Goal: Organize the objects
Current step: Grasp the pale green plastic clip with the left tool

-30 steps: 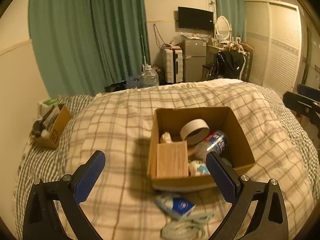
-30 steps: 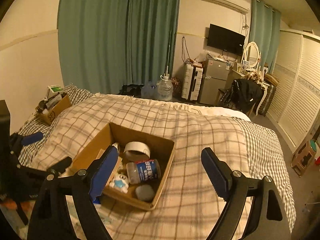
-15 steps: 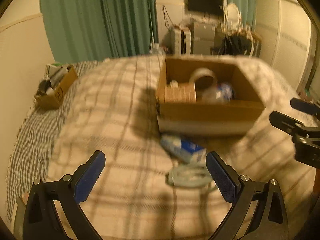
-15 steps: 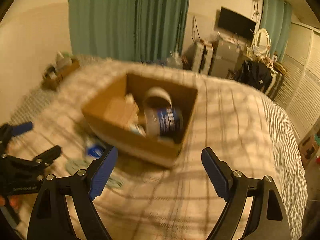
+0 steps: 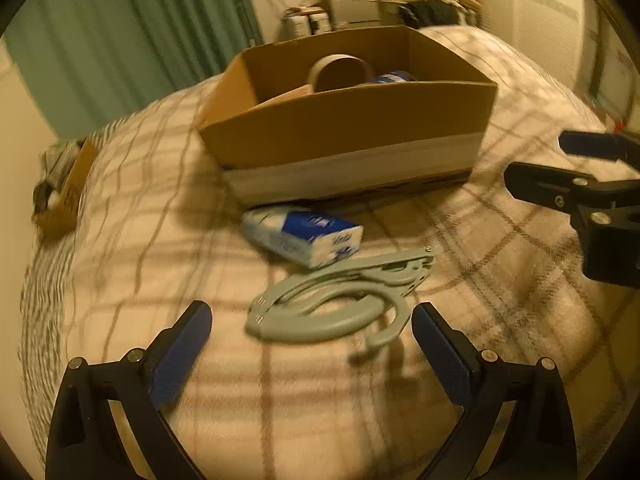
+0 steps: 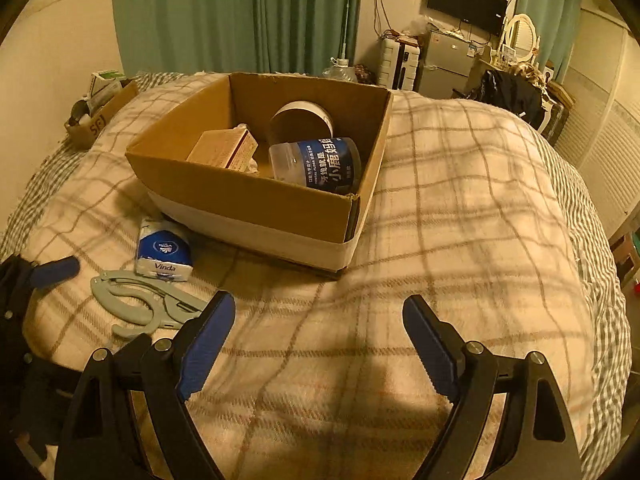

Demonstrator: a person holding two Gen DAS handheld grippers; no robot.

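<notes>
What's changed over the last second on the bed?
The left gripper has dropped low toward the grey hanger, jaws open; the right gripper came down nearer the cardboard box. Nothing was grabbed. Box, tissue pack and hanger stayed put.

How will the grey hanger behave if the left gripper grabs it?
Probably stiff: the hanger looks like moulded plastic and holds its curved shape. Likely light for its size, being thin and mostly open. It lies flat on the soft blanket, so the pads may sink in before catching an edge.
</notes>
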